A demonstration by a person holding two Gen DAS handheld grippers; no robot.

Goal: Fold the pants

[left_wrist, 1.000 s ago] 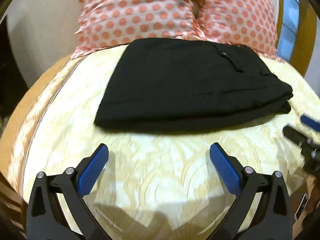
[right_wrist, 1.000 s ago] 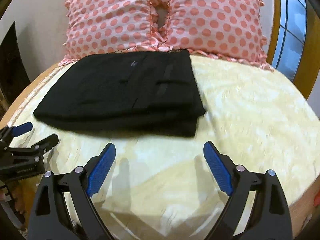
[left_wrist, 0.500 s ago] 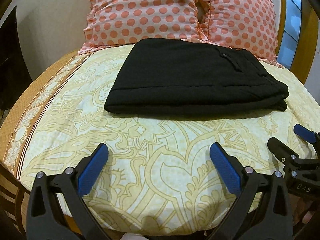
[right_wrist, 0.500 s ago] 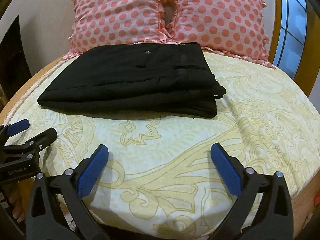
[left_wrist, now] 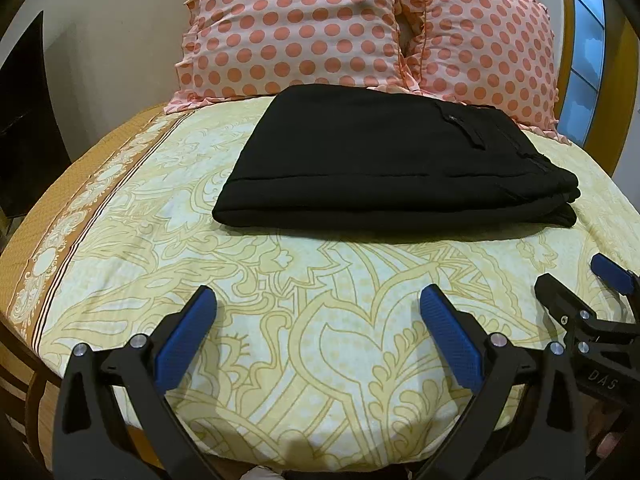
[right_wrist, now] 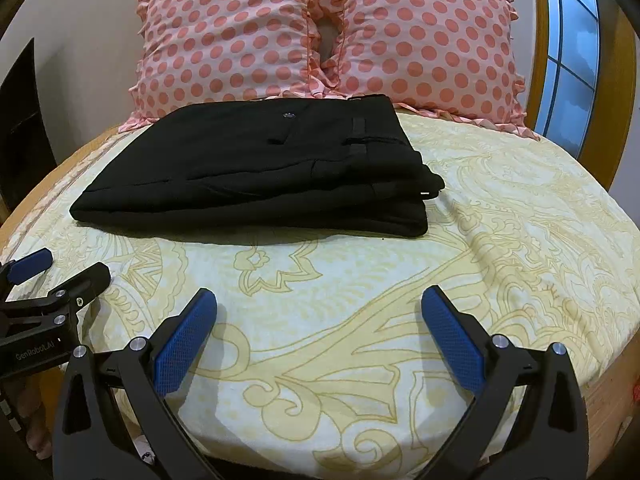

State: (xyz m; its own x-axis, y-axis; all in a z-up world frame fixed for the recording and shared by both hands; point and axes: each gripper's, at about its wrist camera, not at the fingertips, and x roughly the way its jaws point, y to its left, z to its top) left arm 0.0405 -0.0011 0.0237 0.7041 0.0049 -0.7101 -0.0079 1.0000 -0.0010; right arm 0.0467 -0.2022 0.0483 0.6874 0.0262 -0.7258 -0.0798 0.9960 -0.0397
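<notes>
Black pants (left_wrist: 384,164) lie folded in a flat stack on the yellow patterned bedsheet (left_wrist: 280,300), just in front of the pillows; they also show in the right wrist view (right_wrist: 264,176), with a button and belt loops on top. My left gripper (left_wrist: 318,300) is open and empty, held back near the bed's front edge, well short of the pants. My right gripper (right_wrist: 319,300) is open and empty, also back at the front edge. Each gripper shows at the side of the other's view: the right one (left_wrist: 580,284) and the left one (right_wrist: 60,268).
Two pink polka-dot pillows (right_wrist: 320,36) lean against the wooden headboard behind the pants. A window (right_wrist: 568,52) is at the right. The bed's left edge has an orange border (left_wrist: 76,216), with a dark object (left_wrist: 20,128) beyond it.
Both grippers have pulled back from the pants toward the bed's front edge and stayed open. The folded pants have not moved.
</notes>
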